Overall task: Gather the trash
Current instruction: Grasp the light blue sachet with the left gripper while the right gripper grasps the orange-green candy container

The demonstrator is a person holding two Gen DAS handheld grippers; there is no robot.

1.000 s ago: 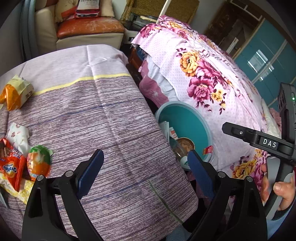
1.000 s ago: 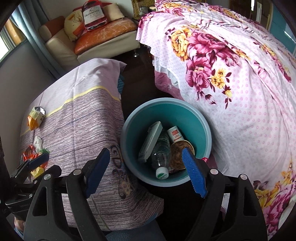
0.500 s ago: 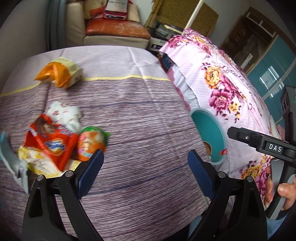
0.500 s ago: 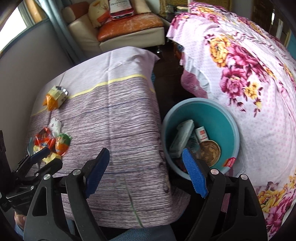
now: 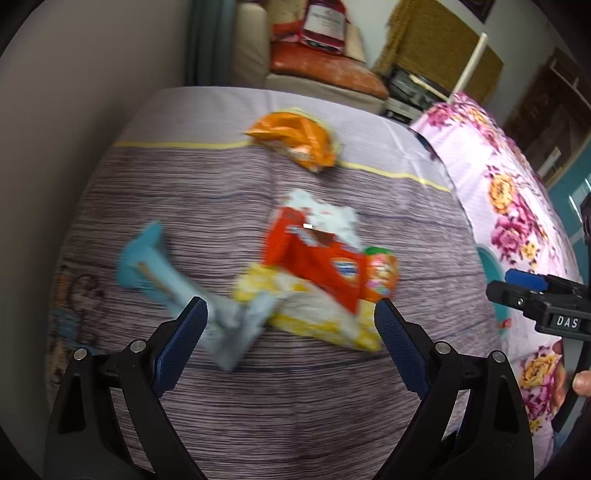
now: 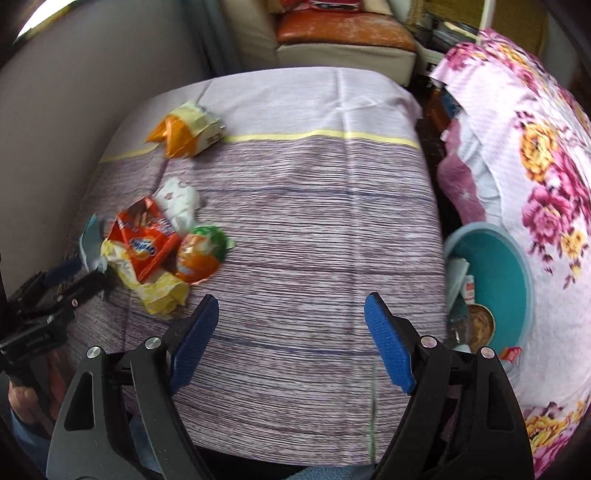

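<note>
A heap of wrappers lies on the purple striped tablecloth (image 5: 295, 398): a red snack packet (image 5: 314, 254) (image 6: 146, 242), a yellow wrapper (image 5: 314, 314) (image 6: 162, 291), a green-orange wrapper (image 5: 380, 273) (image 6: 201, 254), a white crumpled paper (image 6: 177, 201) and a pale blue wrapper (image 5: 177, 280). An orange-and-cream packet (image 5: 295, 142) (image 6: 188, 134) lies farther back. My left gripper (image 5: 291, 325) hangs open just in front of the heap, nothing between its fingers. My right gripper (image 6: 291, 325) stands open over bare cloth, right of the heap. The teal bin (image 6: 517, 266) holds earlier trash.
A bed with a floral cover (image 6: 535, 166) runs along the right, the bin wedged between it and the table. A sofa with an orange cushion (image 6: 343, 31) stands behind the table. A grey wall (image 5: 74, 110) closes the left side.
Both grippers swept left from above the bin toward the table. The wrapper heap has come to the middle of the left wrist view; the bin has slid to the right edge.
</note>
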